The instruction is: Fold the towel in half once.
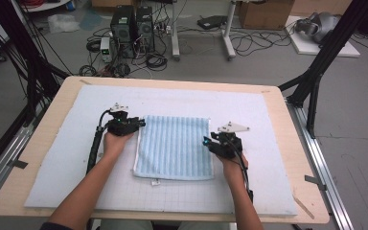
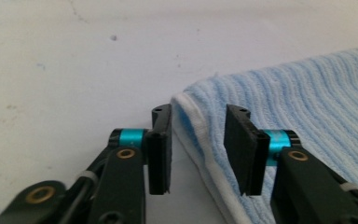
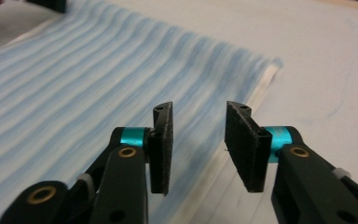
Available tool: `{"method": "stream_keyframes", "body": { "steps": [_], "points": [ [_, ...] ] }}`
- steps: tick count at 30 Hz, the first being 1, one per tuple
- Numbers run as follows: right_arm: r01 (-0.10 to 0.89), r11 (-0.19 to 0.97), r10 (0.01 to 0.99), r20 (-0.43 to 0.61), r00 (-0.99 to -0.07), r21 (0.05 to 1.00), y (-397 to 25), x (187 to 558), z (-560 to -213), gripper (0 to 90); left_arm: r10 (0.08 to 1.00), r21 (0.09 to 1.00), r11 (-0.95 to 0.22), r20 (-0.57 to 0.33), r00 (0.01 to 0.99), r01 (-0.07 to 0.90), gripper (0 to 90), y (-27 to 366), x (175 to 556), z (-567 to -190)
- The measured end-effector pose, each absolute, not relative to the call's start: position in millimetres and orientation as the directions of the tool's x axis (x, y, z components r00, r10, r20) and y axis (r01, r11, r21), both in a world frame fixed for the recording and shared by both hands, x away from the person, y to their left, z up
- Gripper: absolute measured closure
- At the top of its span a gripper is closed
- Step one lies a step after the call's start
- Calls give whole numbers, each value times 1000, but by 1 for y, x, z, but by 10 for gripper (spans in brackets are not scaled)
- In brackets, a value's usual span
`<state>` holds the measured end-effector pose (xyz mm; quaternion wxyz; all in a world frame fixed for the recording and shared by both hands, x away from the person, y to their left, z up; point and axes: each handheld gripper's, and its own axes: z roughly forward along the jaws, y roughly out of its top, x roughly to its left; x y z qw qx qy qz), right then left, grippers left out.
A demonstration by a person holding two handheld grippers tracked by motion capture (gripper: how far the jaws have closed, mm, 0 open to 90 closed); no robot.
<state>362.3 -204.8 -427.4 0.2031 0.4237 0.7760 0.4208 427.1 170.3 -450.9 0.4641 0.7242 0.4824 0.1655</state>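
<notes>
High view: a blue striped towel [image 1: 175,147], folded flat, is seen at frame centre on a white mat [image 1: 52,163] covering the worktop [image 1: 45,125]. The left gripper [image 1: 135,123] is placed at the towel's upper-left corner; the right gripper [image 1: 207,142] is placed at its right edge, about mid-height. A small tag is seen at the towel's lower edge. Computers and cables lie on the floor at the top of the frame.

Left gripper view: the left gripper [image 2: 198,149] is released, jaws apart, with the white-hemmed corner of the towel [image 2: 298,102] lying between them, not clamped. Layered edges are visible at lower centre, so the fold is judged several plies thick.

Right gripper view: the right gripper [image 3: 199,147] is likewise released, jaws apart and nothing held. The towel's [image 3: 84,93] hemmed edge runs between the jaws from upper right to lower centre; bare mat is seen at right.

Handling, as judged: light, soft, limp terry cloth, not fragile, not slippery against the jaw pads. Sag and unfolding are to be expected if lifted at one point. The hem is the firmest place to grip; all plies should be caught at the corner and edge, with both grippers closed before lifting.
</notes>
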Motion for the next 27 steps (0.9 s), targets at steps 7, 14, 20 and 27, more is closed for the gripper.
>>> {"method": "stream_keyframes", "body": {
  "steps": [7,14,20,27],
  "points": [
    [556,361,832,9,-554,749,-184,410,-442,772,836,830,-153,-180,518,536,762,166,425,-451],
    [577,353,884,-60,-464,736,-184,413,-446,789,856,810,-216,-111,505,545,738,158,425,-452],
    [565,330,890,-51,-453,756,-193,409,-441,626,855,794,-202,-143,499,574,712,162,426,-451],
    [490,285,856,10,-516,824,-214,382,-418,533,840,821,-129,-207,502,556,523,180,414,-444]
  ]
}}
